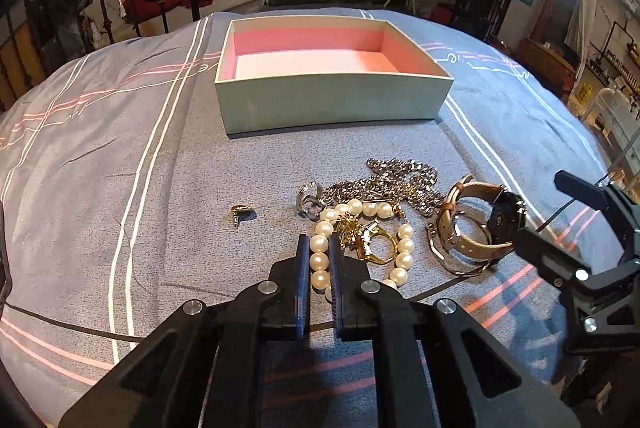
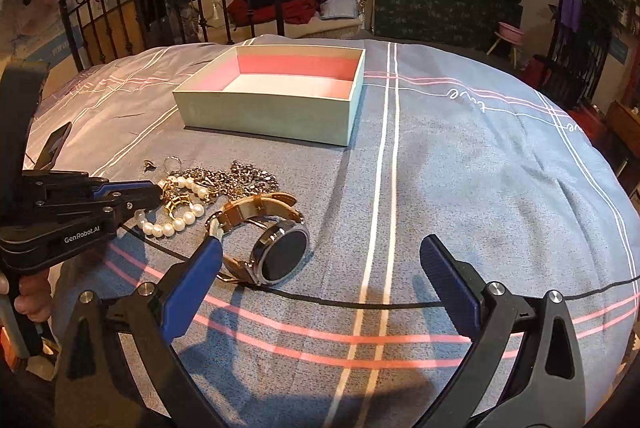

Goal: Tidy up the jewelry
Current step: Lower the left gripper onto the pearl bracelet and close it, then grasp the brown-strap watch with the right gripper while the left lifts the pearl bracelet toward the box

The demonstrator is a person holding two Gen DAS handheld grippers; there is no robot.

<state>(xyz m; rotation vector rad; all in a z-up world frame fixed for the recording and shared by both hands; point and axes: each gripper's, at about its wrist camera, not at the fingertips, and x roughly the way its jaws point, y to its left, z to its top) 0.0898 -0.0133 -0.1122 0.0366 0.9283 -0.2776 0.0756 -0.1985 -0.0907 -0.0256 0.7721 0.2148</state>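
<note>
Jewelry lies in a heap on the bedspread: a pearl bracelet (image 1: 404,248) (image 2: 176,226), a gold ring (image 1: 378,248) inside its loop, a silver chain (image 1: 400,180), a silver ring (image 1: 310,198), a small gold earring (image 1: 240,212) off to the left, and a tan-strapped watch (image 1: 480,224) (image 2: 280,256). My left gripper (image 1: 319,244) (image 2: 152,194) is shut on the bracelet's left side, with pearls pinched between the pads. My right gripper (image 2: 320,247) (image 1: 556,216) stands open just over the bed, its left finger beside the watch and nothing held.
An open pale green box (image 1: 332,104) (image 2: 268,116) with a pink lining sits beyond the jewelry, with nothing visible inside. The grey striped bedspread (image 2: 480,168) stretches right. A metal bed frame (image 2: 132,4) and cluttered furniture stand behind. A hand (image 2: 32,292) holds the left gripper's handle.
</note>
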